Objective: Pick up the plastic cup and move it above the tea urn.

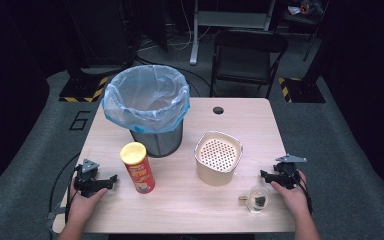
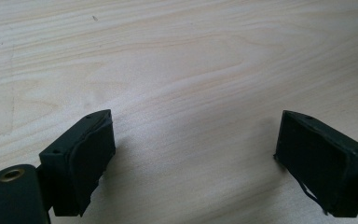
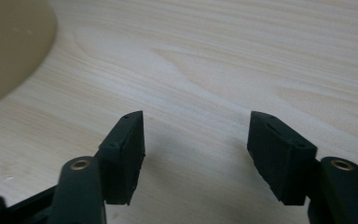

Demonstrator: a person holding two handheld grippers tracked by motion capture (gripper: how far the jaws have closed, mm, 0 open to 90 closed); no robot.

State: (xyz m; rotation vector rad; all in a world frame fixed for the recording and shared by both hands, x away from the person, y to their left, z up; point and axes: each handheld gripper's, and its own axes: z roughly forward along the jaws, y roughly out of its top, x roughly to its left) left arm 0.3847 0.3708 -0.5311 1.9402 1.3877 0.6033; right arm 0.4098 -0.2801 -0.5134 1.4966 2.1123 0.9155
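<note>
My left gripper (image 1: 113, 179) rests low over the wooden table (image 1: 190, 212) at the front left, pointing right toward a red chips can with a yellow lid (image 1: 138, 168). In the left gripper view the left gripper (image 2: 193, 144) is open wide over bare wood. My right gripper (image 1: 263, 174) sits at the front right and points left toward a beige perforated container (image 1: 219, 157). In the right gripper view the right gripper (image 3: 196, 140) stands partly apart with nothing between its jaws, and the beige container's wall (image 3: 9, 42) shows at the top left.
A mesh waste bin lined with a blue bag (image 1: 147, 107) stands at the back left of the table. A small glass cup with something dark inside (image 1: 256, 200) sits just left of the right hand. A black folding chair (image 1: 247, 55) stands beyond the table.
</note>
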